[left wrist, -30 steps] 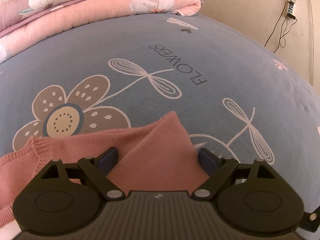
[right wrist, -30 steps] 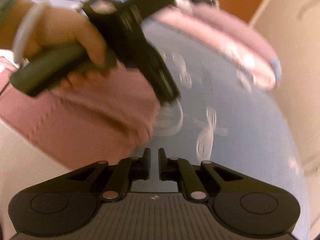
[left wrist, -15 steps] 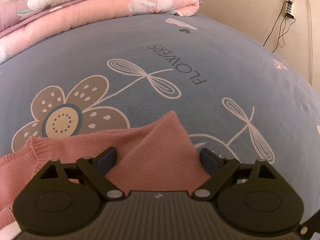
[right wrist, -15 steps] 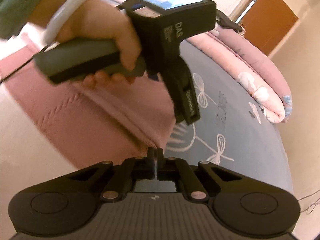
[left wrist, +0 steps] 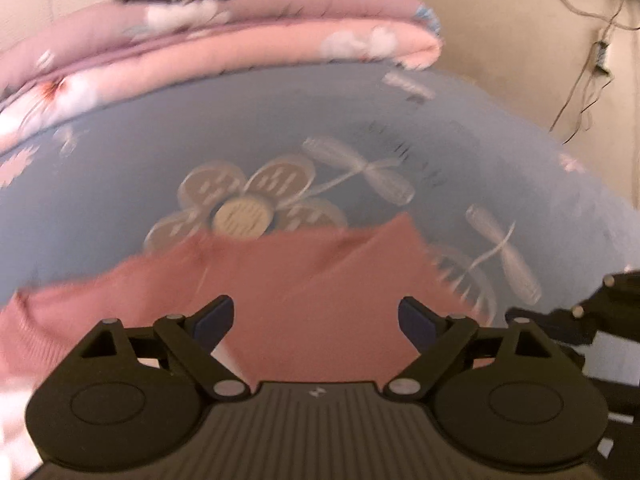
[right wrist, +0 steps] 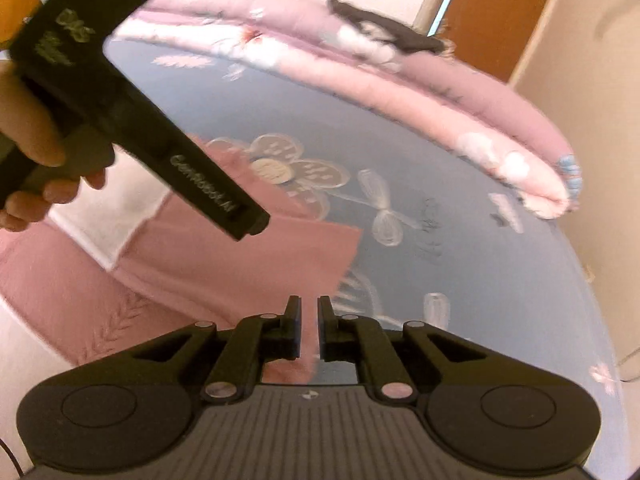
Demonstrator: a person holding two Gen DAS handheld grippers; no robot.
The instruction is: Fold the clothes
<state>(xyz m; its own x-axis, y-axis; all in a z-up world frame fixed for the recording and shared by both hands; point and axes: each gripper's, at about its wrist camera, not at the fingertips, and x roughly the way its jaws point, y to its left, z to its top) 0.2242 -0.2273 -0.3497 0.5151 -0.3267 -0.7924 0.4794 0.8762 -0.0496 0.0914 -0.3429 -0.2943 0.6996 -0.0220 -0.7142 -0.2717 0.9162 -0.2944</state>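
— Blue bedsheet [left wrist: 120,168] with a big flower print fills both views. Where's the sweater?

— Pink sweater [left wrist: 320,280] lies flat on the near part of the bed, its far corner touching the printed flower [left wrist: 244,216]. One flap is already folded across the body; in the right view a white inner layer [right wrist: 108,216] shows at the left, beside the knit.

— And the grippers?

— Left gripper [left wrist: 316,320] hangs over the folded flap, jaws spread wide, nothing between them. Right gripper [right wrist: 309,328] sits at the sweater's near right edge, jaws nearly together; pink cloth shows in the narrow gap, but I can't tell if it's pinched. A hand [right wrist: 28,140] holds the left tool at the left of that view.

— How far along?

— Early to middle, I'd say. One fold is laid; the rest of the garment spreads left, with more folds to come.

— Anything beyond?

— Pink quilt [right wrist: 460,120] rolled along the far edge, a dark garment [right wrist: 384,28] on top, a brown door [right wrist: 500,16] behind.
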